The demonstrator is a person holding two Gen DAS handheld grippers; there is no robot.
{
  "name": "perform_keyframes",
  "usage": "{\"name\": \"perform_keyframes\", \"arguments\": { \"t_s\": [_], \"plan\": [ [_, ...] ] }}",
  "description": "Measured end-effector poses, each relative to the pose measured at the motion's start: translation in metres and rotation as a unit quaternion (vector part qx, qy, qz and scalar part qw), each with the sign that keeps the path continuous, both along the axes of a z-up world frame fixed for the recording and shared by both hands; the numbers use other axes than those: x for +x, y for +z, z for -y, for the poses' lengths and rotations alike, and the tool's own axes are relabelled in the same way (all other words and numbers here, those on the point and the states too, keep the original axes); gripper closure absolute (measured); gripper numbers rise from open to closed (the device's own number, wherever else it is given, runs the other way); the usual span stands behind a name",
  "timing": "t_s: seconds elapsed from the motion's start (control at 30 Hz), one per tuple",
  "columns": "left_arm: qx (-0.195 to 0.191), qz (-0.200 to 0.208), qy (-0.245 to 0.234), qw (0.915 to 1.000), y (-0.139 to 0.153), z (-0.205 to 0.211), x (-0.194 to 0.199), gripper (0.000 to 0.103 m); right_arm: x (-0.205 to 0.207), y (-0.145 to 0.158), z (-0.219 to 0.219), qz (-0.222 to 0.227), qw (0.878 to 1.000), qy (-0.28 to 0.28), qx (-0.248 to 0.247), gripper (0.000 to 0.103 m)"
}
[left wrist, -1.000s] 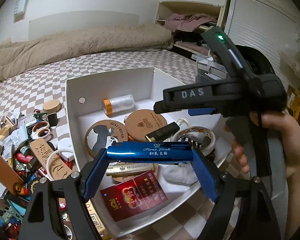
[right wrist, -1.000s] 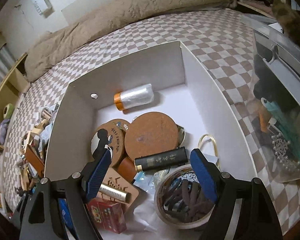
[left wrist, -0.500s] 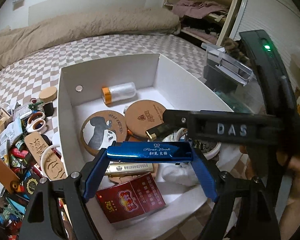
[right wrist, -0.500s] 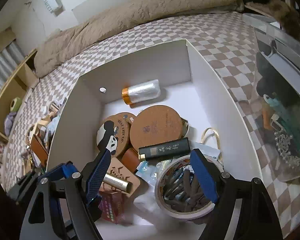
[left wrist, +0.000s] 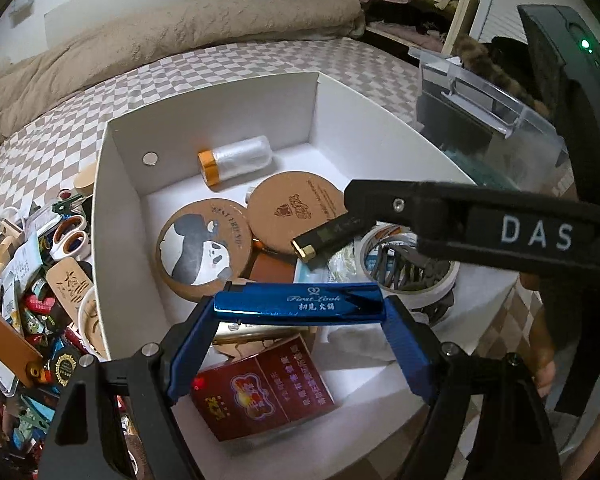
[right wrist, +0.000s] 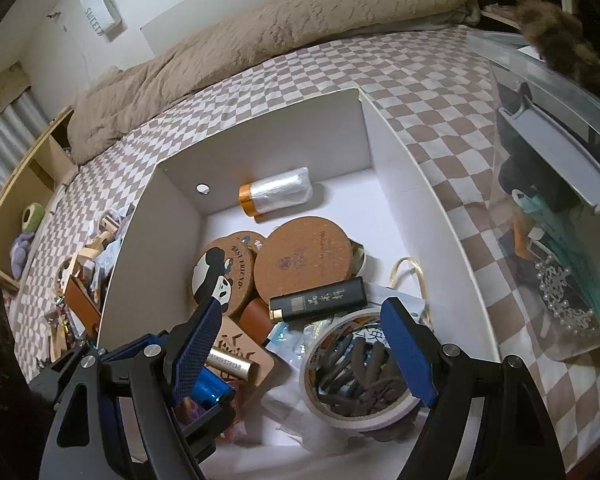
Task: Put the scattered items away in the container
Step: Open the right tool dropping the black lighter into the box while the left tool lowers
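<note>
The left gripper [left wrist: 300,312] clamps the blue lighter [left wrist: 298,305] endwise between its pads, holding it above the near end of the white box [left wrist: 124,216], likely so it drops clear of the red packet [left wrist: 262,394] below. The right gripper [right wrist: 300,340] hangs with jaws wide and empty over the tape roll [right wrist: 356,376]. Many scattered items [left wrist: 32,292] lie outside the box; their exact kinds are hard to tell.

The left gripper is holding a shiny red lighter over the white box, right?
Not quite: the lighter is shiny blue, not red. The left wrist view shows the left gripper holding it by its ends over the white box. The red thing is a packet lying below it.
</note>
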State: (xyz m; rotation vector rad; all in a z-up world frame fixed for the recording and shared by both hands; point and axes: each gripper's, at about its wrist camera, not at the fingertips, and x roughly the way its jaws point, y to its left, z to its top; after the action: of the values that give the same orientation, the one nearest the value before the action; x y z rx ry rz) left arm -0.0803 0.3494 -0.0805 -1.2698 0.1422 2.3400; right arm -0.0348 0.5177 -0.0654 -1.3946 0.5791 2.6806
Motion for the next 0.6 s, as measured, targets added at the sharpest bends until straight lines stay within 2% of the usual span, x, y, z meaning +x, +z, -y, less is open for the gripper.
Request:
{"name": "perform_keyframes", "arguments": {
  "t_s": [0.13,0.2,0.6],
  "plan": [
    [0.001,-0.001,0.003,1.0,-0.0013,-0.0005,0.0,0.017,0.0021,0.0006,0.001,-0.002,1.0,0.002,-0.001,0.021],
    [0.007,0.0,0.003,1.0,-0.0004,-0.0002,0.0009,0.011,0.0027,0.0006,0.0009,-0.003,1.0,0.002,-0.004,0.021],
    [0.017,0.003,0.005,0.9998,0.0022,0.0035,0.009,0.011,0.0087,0.0037,0.002,-0.01,1.0,0.004,-0.011,0.021]
  ]
}}
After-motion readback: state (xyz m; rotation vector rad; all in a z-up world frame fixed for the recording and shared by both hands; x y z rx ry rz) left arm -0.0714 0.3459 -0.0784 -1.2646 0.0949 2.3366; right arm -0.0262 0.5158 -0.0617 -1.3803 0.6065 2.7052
